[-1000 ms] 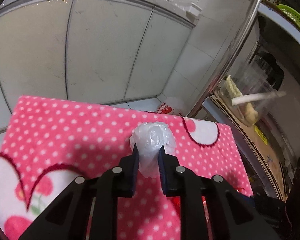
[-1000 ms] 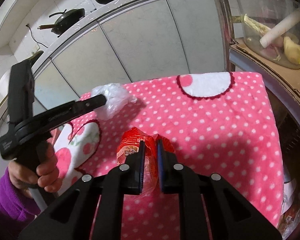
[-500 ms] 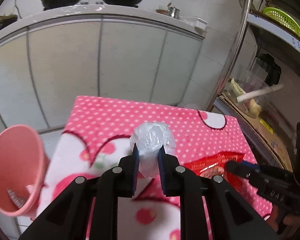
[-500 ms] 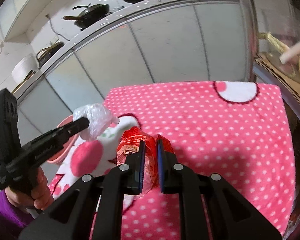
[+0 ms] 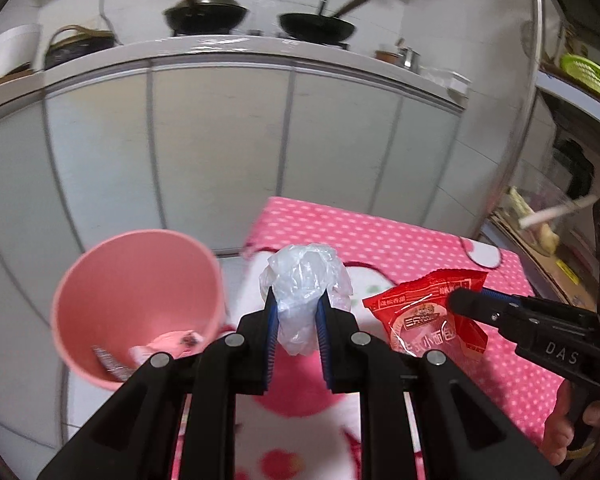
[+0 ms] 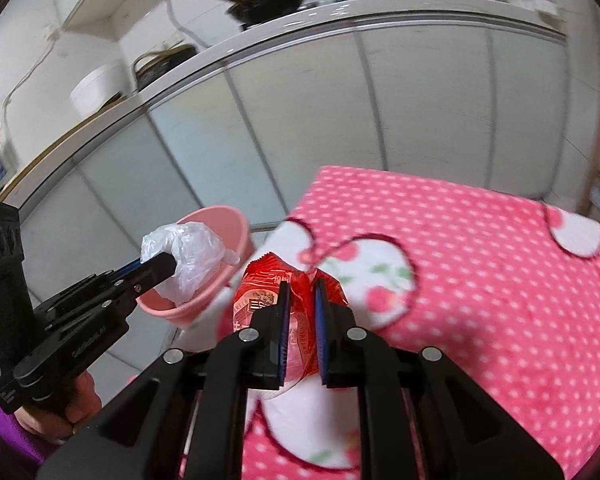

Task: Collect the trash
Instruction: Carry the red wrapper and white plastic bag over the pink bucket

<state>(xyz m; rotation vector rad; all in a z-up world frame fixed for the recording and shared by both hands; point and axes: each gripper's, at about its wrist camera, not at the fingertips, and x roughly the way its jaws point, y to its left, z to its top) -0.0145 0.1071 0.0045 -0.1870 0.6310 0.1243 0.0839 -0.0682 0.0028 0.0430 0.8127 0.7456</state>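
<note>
place: home kitchen | evidence: woks (image 5: 318, 28) on stove, white counter (image 5: 260, 46) over cabinet doors (image 5: 220, 152), green basket (image 5: 590, 74) on rack

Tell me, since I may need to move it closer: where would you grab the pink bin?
Take the pink bin by its thin rim, from above on the side nearest the table, one finger inside and one outside. It stands upright with its mouth open, and its tapered wall looks too wide to span. Both grippers are full now.

Crinkled clear plastic bag (image 5: 305, 280); glossy red wrapper (image 5: 424, 312); fleecy cloth (image 6: 480, 264).
</note>
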